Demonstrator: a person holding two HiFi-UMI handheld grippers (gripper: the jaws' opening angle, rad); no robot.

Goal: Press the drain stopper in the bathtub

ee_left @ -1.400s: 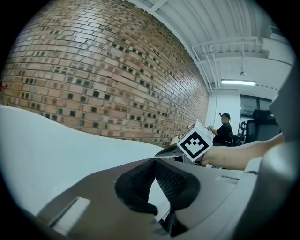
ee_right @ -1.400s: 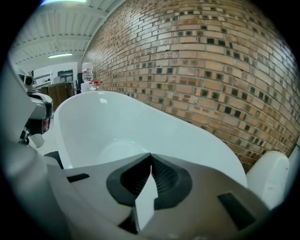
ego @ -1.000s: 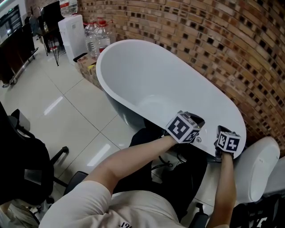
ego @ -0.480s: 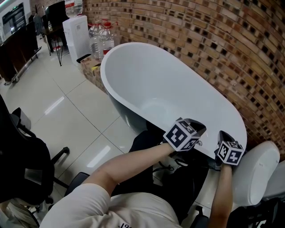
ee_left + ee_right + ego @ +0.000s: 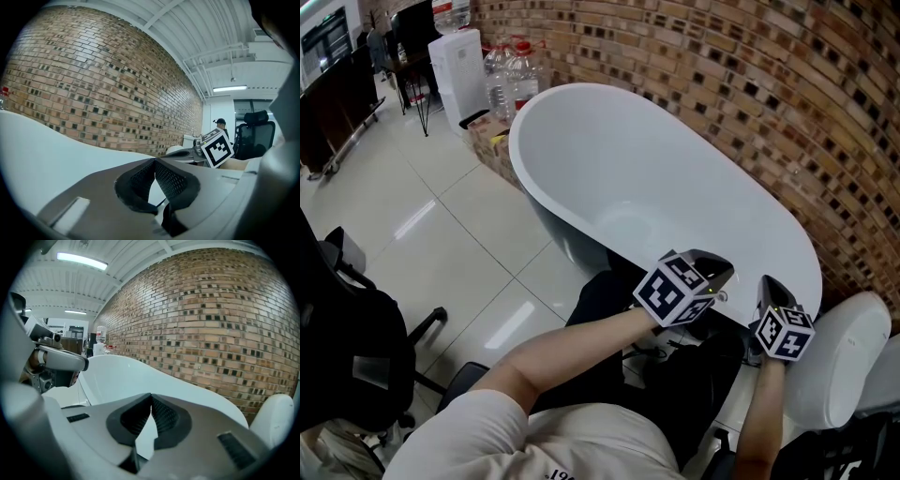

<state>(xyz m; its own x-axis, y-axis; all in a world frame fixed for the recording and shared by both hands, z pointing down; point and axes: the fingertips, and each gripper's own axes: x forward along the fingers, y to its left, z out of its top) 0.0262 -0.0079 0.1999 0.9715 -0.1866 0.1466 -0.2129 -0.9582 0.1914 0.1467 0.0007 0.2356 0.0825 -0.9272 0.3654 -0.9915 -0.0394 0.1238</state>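
1. Drain stopper: not seen in any view; presumably low inside the bathtub (image 5: 614,155), hidden behind the near rim in the head view and below the frame in both tool views.
2. Left tool (image 5: 154,161): closed at the tips, gripping nothing; poised at the tub's near rim, aimed across the white basin toward the brick wall (image 5: 750,84).
3. Right tool (image 5: 151,397): likewise closed and empty, just beside the left one at the same rim, nearer the tub's end.
4. Likely hazard one: reaching down blind and landing on bare tub floor instead of the stopper, for want of a clear sightline.
5. Likely hazard two: skidding off the cap if pressed off-centre or at a slant, given narrow closed tips on what is probably a smooth, rounded surface.
6. Likely hazard three: clipping the rim or the slick inner wall on the way down, knocking the aim aside.
7. Likely hazard four: pressing too lightly and leaving the stopper half-set.
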